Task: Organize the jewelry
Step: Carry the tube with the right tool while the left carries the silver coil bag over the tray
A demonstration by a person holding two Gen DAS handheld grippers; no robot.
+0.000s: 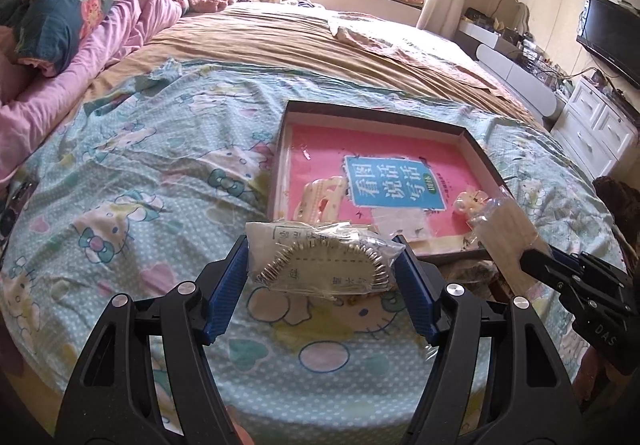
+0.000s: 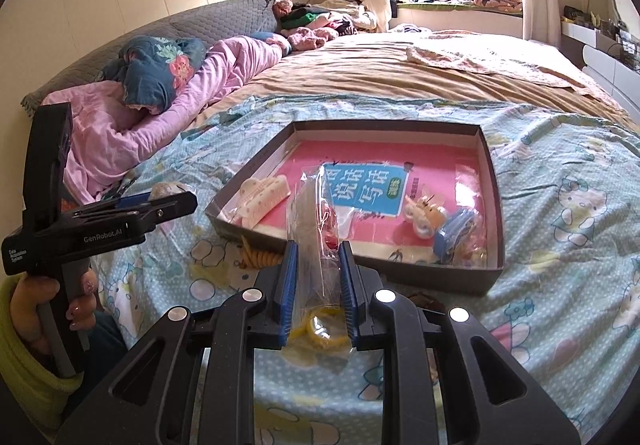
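Right wrist: one box (image 2: pixel 494 201), two bagged trinkets (image 2: pixel 430 219).

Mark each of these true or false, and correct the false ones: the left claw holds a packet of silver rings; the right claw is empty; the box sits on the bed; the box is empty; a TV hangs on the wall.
1. The left claw holds a packet of silver rings. True.
2. The right claw is empty. False: it is shut on a clear bag.
3. The box sits on the bed. True.
4. The box is empty. False: a pink book, a cream hair clip and other small pieces lie in it.
5. A TV hangs on the wall. True.
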